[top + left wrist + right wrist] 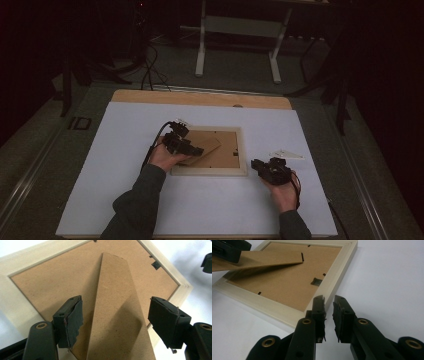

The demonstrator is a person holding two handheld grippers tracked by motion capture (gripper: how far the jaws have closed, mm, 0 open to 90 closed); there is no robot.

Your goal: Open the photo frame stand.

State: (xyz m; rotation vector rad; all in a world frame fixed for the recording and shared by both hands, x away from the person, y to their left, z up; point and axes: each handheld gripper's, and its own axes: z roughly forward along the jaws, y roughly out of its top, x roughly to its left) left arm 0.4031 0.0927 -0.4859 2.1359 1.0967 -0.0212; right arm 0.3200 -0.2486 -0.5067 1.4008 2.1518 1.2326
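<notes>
A small pale flat piece [286, 155] lies on the white table [210, 210]; a metal stand [239, 30] stands beyond.

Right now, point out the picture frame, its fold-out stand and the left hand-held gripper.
picture frame [241, 150]: high view, right wooden rail.
fold-out stand [113, 315]: left gripper view, middle of its board.
left hand-held gripper [115, 322]: left gripper view, midway between fingertips.

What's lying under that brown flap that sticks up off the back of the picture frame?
Under the flap sits the frame's brown backing board, partly shaded by it. Whatever lies beneath that board, inside the frame, is covered.
</notes>
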